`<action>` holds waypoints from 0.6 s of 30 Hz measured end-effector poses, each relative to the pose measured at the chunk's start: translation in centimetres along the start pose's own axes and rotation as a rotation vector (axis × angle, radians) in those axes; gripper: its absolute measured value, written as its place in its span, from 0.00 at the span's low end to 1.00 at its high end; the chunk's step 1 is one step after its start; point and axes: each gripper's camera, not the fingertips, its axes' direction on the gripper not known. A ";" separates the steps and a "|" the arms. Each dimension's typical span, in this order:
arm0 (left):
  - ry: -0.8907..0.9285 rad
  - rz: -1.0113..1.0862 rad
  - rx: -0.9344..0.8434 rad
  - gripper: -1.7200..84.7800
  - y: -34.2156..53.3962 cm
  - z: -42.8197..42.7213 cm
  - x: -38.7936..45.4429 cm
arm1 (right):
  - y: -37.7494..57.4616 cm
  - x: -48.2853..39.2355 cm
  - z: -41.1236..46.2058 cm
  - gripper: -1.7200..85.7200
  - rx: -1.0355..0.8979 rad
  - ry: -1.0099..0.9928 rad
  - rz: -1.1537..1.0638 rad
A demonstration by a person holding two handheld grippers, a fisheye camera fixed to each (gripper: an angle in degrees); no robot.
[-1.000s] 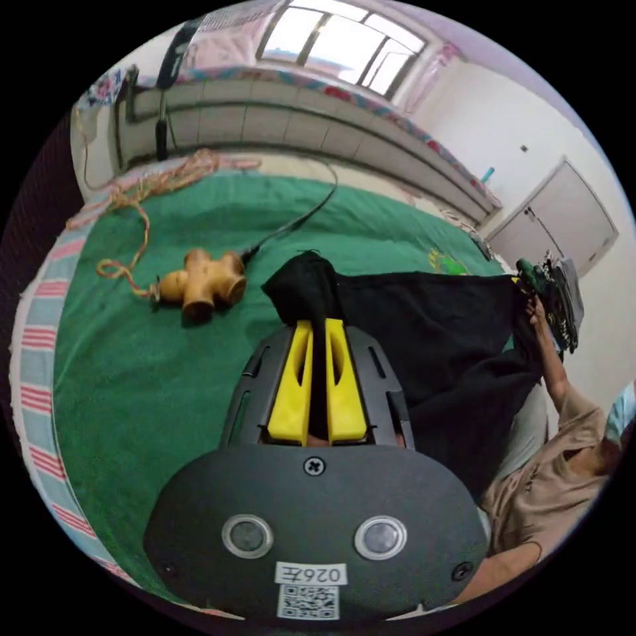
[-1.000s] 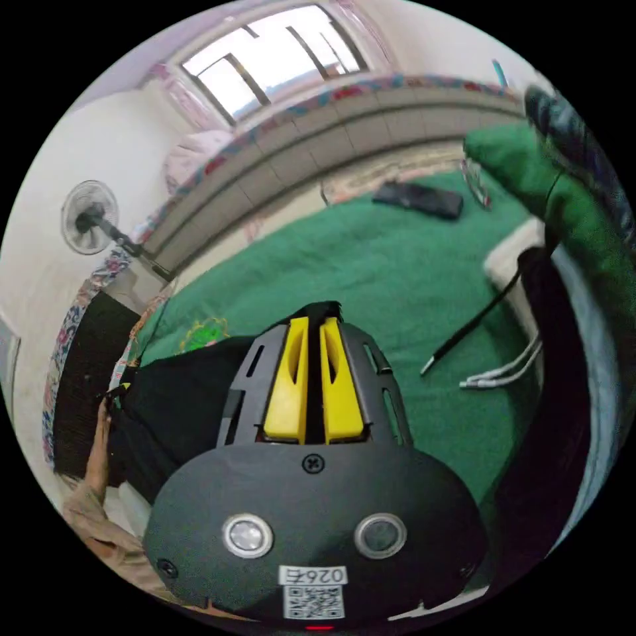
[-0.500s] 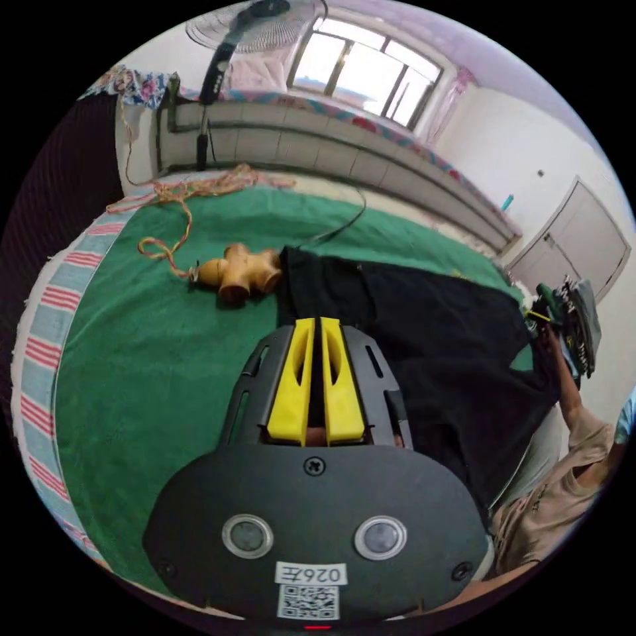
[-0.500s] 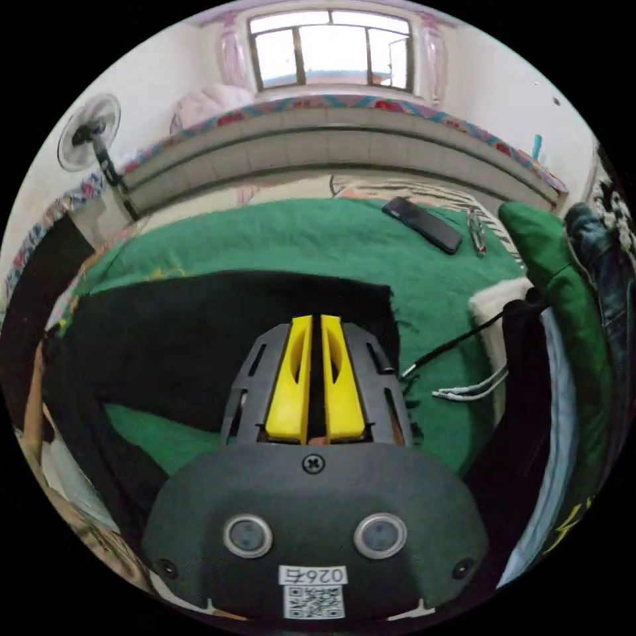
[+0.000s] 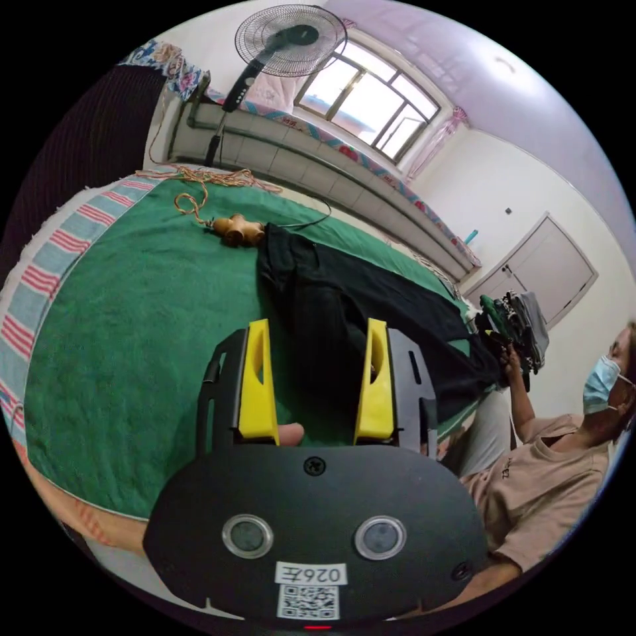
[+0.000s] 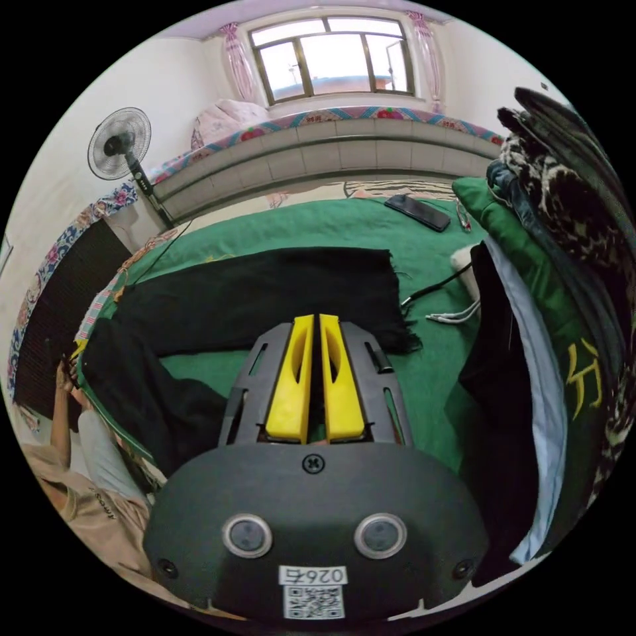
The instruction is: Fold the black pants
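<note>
Left gripper view: camera rides behind the left gripper, looks down its spread yellow jaws along the green blanket toward the far wall with the window and standing fan; horizon rolled, bed close below lens

Right gripper view: camera behind the right gripper, faces the same window nearly level, a clothes pile close on its right edge

Shared: black pants on the blanket, fan, window wall, seated person
</note>
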 end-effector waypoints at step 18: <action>0.382 0.614 -0.246 0.18 -12.0 29.1 31.7 | -13.8 8.3 9.2 0.10 -0.096 0.065 0.204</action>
